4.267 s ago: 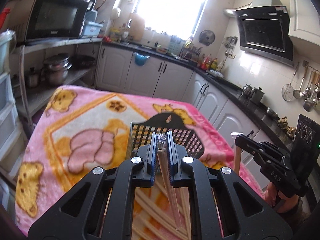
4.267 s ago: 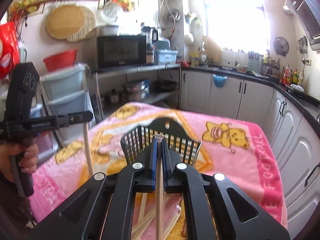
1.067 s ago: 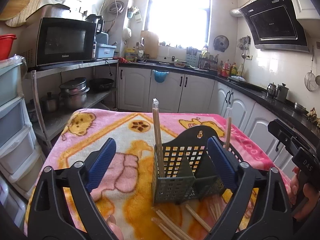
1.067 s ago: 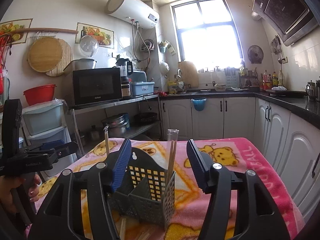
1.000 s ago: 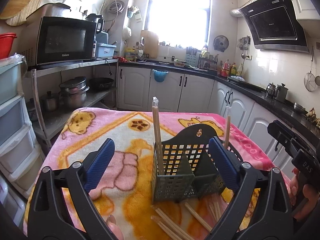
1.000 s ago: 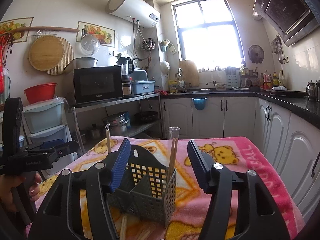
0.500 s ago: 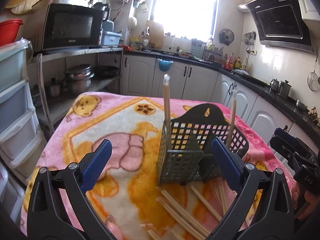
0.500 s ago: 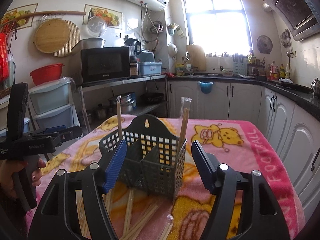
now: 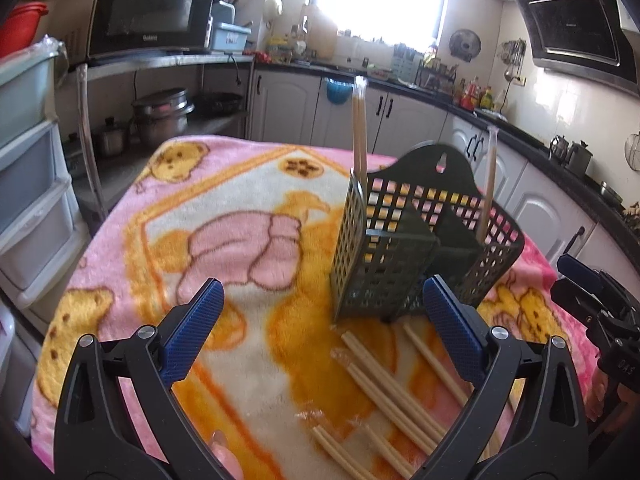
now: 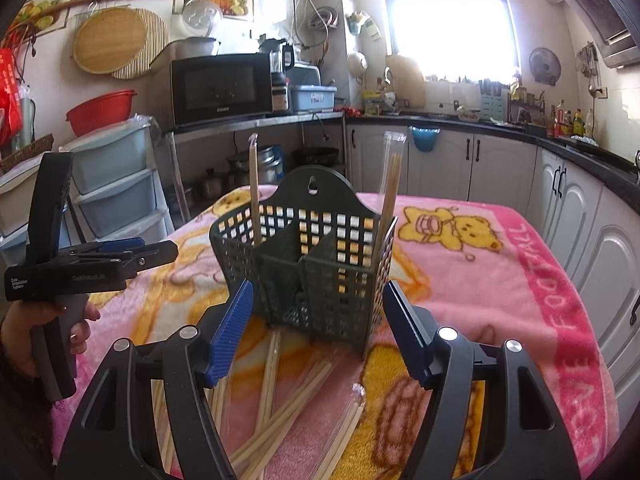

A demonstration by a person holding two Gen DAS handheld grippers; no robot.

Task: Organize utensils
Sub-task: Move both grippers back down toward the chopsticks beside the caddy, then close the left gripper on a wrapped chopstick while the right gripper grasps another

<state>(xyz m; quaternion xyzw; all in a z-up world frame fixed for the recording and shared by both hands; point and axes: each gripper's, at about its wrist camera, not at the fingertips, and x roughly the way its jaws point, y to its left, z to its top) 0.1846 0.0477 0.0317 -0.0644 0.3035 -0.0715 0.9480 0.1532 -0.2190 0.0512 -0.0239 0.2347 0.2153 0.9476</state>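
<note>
A dark green slotted utensil basket [image 9: 404, 248] stands upright on a pink bear-print blanket [image 9: 224, 216]; it also shows in the right wrist view [image 10: 316, 264]. Two wrapped chopstick pairs stand in it, one at each end [image 9: 359, 128] [image 9: 489, 184]. Several more wrapped chopsticks [image 9: 384, 396] lie on the blanket in front of the basket [image 10: 280, 396]. My left gripper [image 9: 324, 328] is open and empty above the loose chopsticks. My right gripper [image 10: 318, 332] is open and empty just in front of the basket.
The blanket covers a table whose left edge [image 9: 52, 320] and right edge [image 10: 592, 360] drop off. Plastic drawers [image 10: 116, 192] and a shelf with pots and a microwave [image 10: 224, 88] stand at the left. Kitchen cabinets [image 9: 400, 120] run behind.
4.3 s ago each gripper was shut on a chopstick pair over the basket. Both pairs now stand in the basket, both grippers are open, and both have tilted down toward the loose chopsticks.
</note>
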